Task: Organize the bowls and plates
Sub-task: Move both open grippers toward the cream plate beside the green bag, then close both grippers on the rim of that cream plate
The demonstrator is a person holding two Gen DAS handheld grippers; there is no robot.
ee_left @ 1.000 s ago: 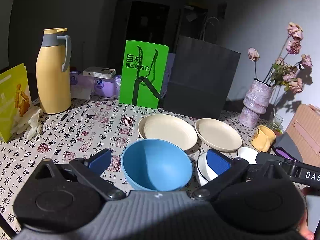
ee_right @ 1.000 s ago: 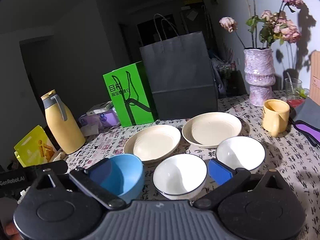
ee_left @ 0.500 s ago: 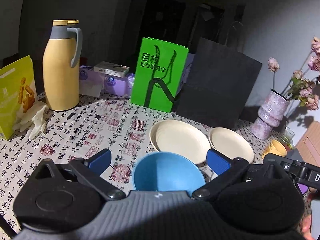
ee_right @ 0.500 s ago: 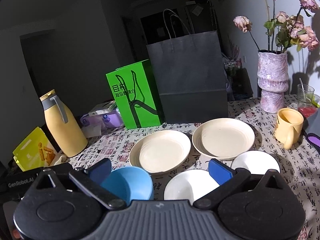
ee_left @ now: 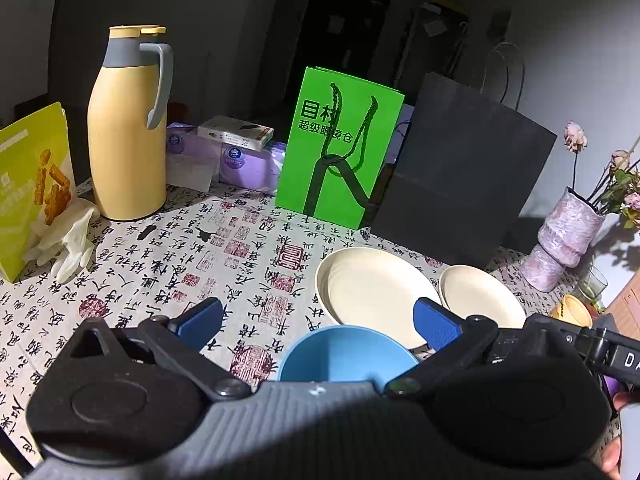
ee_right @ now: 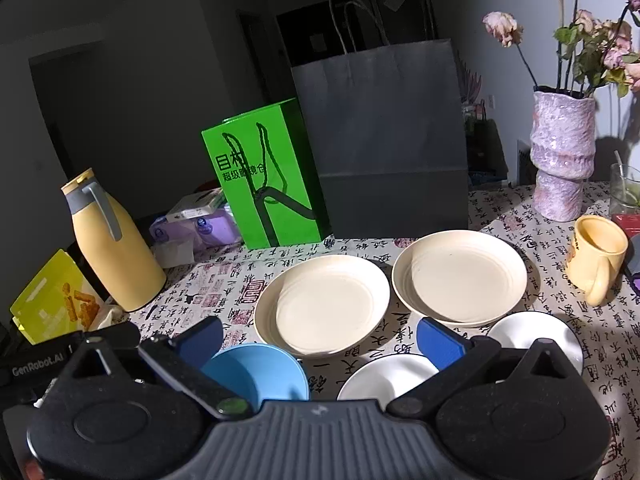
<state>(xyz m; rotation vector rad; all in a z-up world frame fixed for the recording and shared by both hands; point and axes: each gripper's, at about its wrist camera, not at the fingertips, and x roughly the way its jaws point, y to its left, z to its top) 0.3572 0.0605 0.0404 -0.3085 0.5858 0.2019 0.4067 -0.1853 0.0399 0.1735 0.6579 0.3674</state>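
Both hand-held grippers, left (ee_left: 318, 318) and right (ee_right: 320, 334), are hovering with jaws apart above the blue bowl (ee_left: 346, 354) and two white bowls (ee_right: 386, 376) near the worktop's (ee_left: 180, 256) front edge.

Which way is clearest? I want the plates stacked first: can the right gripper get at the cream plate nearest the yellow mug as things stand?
Probably yes. The right gripper is open and holds nothing, and the cream plate lies flat ahead of it. Only two low white bowls sit between them, so it would likely pass above them.
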